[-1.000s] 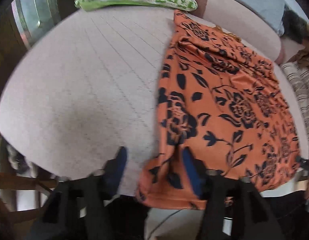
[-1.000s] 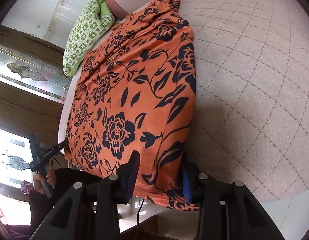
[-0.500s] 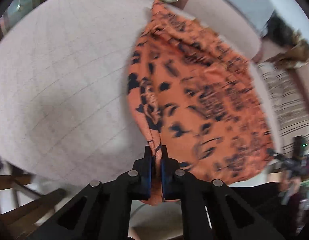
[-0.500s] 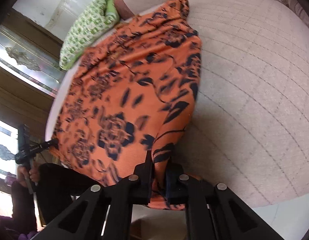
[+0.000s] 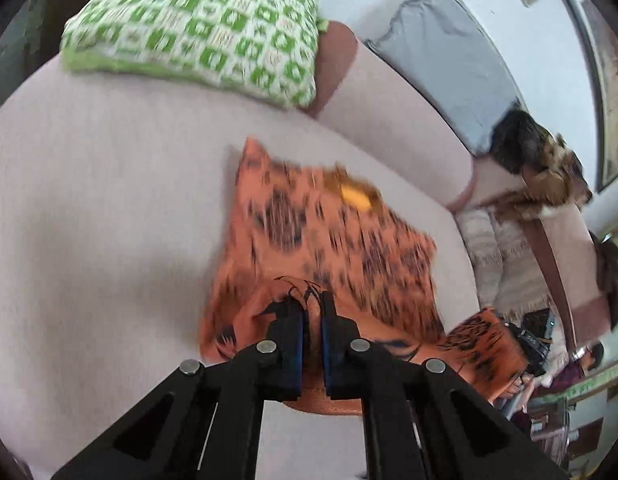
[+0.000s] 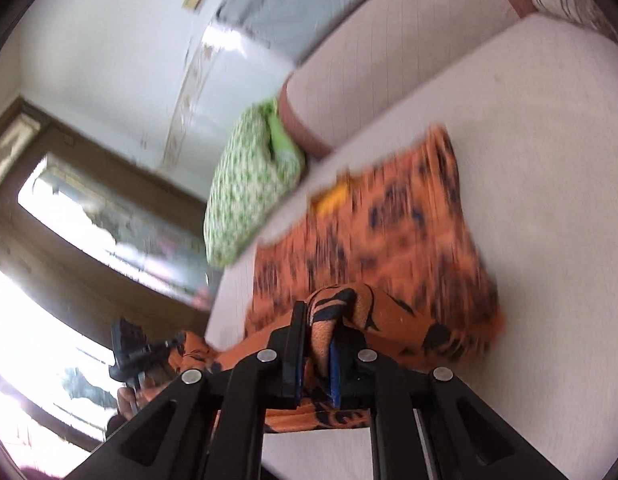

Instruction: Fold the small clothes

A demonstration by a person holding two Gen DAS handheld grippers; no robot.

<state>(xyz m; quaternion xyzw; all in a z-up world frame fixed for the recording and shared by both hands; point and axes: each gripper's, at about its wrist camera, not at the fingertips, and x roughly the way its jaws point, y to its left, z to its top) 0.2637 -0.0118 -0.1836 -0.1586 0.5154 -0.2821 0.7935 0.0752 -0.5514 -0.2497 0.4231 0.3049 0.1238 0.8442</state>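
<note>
An orange garment with a black flower print [image 5: 309, 232] lies on a pale pink sofa seat [image 5: 109, 200], blurred by motion. Its near hem is lifted off the seat and drawn toward the far end. My left gripper [image 5: 312, 300] is shut on one near corner of the hem. My right gripper [image 6: 323, 312] is shut on the other near corner, with cloth bunched between its pads; the same garment [image 6: 389, 232] spreads beyond it. A yellow label [image 5: 355, 196] shows at the far end. The other gripper [image 6: 129, 352] and the hand holding it appear low on the left in the right wrist view.
A green and white checked cushion [image 5: 201, 28] rests at the far left end of the seat. A grey pad [image 5: 449, 64] lies over the sofa back, with a dark furry thing [image 5: 537, 156] beside it. Striped cloth [image 5: 505, 264] sits to the right. A window [image 6: 49, 280] is on the left.
Both grippers closed on the near hem corners, then rose and carried the hem forward over the garment. The visible flat part of the cloth has shortened.
</note>
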